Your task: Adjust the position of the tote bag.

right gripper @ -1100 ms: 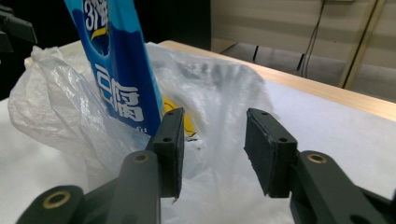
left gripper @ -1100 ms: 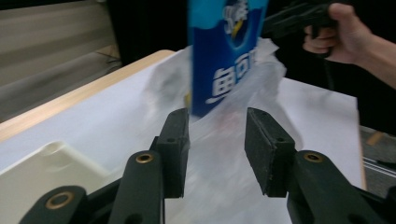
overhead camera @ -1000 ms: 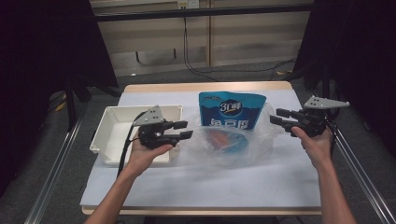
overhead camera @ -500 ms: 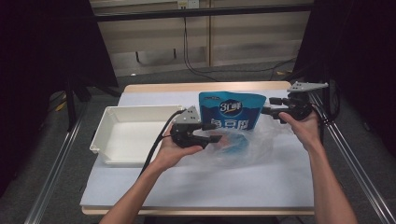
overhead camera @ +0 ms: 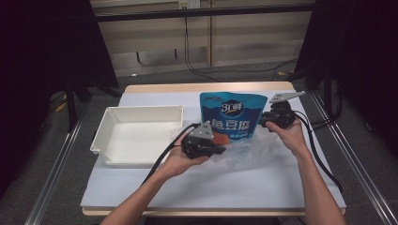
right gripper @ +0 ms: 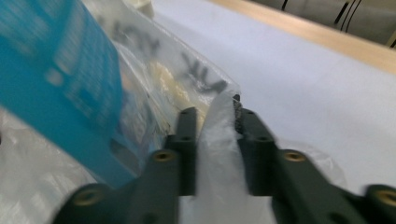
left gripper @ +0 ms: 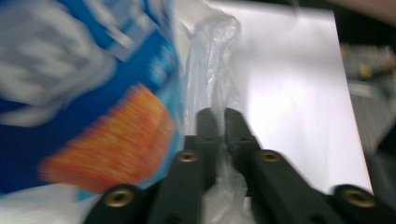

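Observation:
A blue snack pouch (overhead camera: pixel 227 119) with an orange picture stands upright at mid-table, partly inside a clear plastic bag (overhead camera: pixel 246 151). My left gripper (overhead camera: pixel 223 150) is at the pouch's lower left; its jaws have just been closing and are shut on a fold of the bag's film. In the left gripper view that film (left gripper: pixel 210 60) runs between the jaws of my left gripper (left gripper: pixel 217 114), beside the blurred pouch (left gripper: pixel 84 93). My right gripper (overhead camera: pixel 261 121) is at the pouch's right edge. Its jaws, also just closing, pinch the bag's rim (right gripper: pixel 219 154) at my right gripper (right gripper: pixel 215 112).
A white tray (overhead camera: pixel 101 140) with nothing in it sits on the left of the white table cover (overhead camera: pixel 211 183). Black cables trail from both grippers toward the table's near edge. Metal rails run along both sides of the table.
Both hands have come in toward the pouch and sunk a little. The left gripper moved right to the bag's lower left, the right moved left to its right edge. Both now grip film.

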`<move>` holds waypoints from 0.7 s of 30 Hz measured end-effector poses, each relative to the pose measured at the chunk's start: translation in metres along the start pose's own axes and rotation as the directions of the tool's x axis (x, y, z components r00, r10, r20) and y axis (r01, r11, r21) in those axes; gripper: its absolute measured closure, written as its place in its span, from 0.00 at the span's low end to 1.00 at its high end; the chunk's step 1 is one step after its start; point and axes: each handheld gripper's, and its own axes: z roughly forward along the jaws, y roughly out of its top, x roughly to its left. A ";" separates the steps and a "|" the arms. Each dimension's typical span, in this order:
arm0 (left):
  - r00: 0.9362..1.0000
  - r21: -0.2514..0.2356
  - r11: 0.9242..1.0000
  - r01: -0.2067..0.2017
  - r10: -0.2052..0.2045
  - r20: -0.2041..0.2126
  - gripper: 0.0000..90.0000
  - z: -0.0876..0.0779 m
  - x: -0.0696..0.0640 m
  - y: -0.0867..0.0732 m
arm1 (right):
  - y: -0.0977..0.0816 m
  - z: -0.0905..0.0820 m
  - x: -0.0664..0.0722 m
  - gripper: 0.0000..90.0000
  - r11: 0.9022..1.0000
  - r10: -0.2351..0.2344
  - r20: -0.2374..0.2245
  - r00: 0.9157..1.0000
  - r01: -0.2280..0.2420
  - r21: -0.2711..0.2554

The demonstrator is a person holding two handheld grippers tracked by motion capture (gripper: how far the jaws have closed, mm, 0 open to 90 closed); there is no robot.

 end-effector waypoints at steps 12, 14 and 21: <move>0.996 0.052 0.999 0.016 -0.021 0.089 1.00 0.003 -0.019 -0.036 | -0.021 0.041 -0.030 1.00 0.988 0.145 0.043 0.989 -0.147 0.038; 0.995 0.052 0.999 0.018 -0.023 0.101 1.00 0.005 -0.022 -0.040 | -0.022 0.047 -0.037 1.00 0.984 0.166 0.057 0.984 -0.169 0.048; 0.988 0.085 0.996 0.004 -0.017 0.152 1.00 0.011 -0.037 -0.047 | -0.026 0.059 -0.052 1.00 0.969 0.234 0.097 0.967 -0.240 0.052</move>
